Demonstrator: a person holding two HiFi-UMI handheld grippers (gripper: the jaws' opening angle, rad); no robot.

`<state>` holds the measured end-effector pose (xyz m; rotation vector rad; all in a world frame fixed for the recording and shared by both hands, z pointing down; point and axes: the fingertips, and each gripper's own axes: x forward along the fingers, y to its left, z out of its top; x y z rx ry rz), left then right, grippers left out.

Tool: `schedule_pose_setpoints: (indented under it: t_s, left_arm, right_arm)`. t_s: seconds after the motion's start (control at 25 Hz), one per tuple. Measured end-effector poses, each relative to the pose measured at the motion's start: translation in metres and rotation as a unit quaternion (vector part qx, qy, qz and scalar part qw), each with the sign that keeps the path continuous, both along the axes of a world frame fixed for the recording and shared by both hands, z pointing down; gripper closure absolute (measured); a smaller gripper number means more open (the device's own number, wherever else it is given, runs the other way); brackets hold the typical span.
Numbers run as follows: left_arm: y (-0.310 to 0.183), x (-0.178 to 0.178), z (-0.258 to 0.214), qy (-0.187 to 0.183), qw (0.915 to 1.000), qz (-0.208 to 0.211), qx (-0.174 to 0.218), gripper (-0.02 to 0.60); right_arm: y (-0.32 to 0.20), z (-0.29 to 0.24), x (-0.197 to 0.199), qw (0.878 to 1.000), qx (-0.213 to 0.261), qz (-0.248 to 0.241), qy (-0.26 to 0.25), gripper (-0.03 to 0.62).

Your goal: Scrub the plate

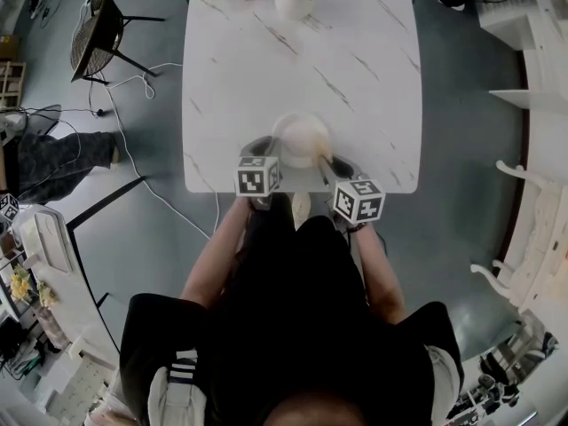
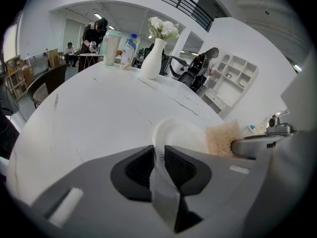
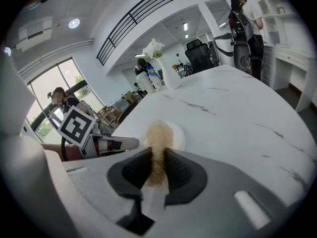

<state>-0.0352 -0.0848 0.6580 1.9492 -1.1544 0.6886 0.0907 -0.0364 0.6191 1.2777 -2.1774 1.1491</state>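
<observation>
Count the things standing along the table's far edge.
3: a pale lidded cup at the left, a blue-capped bottle beside it, a white vase of flowers rightmost. More could hide behind them.

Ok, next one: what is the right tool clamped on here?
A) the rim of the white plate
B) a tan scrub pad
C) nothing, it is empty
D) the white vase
B: the right gripper view shows the tan scrub pad pinched between the jaws of the right tool, its far end lying on the white plate. It is the left tool that grips the plate's rim.
</observation>
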Motion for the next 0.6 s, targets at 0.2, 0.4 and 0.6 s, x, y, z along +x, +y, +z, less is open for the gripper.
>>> schedule_pose_setpoints:
  t_s: [0.2, 0.4, 0.6]
  left_arm:
    - [0.000, 0.000, 0.001, -0.001, 1.0000, -0.001, -0.001, 0.508]
    - [0.000, 0.000, 0.001, -0.003, 1.0000, -0.001, -0.001, 0.508]
    - [0.000, 0.002, 0.000, -0.004, 1.0000, 0.004, 0.005, 0.503]
  right_arm:
    - [0.000, 0.001, 0.003, 1.000, 0.000, 0.001, 0.000, 0.526]
    - [-0.002, -0.001, -0.002, 1.000, 0.002, -0.003, -0.002, 0.526]
    - [-0.004, -0.013, -0.008, 1.000, 0.016, -0.006, -0.009, 0.526]
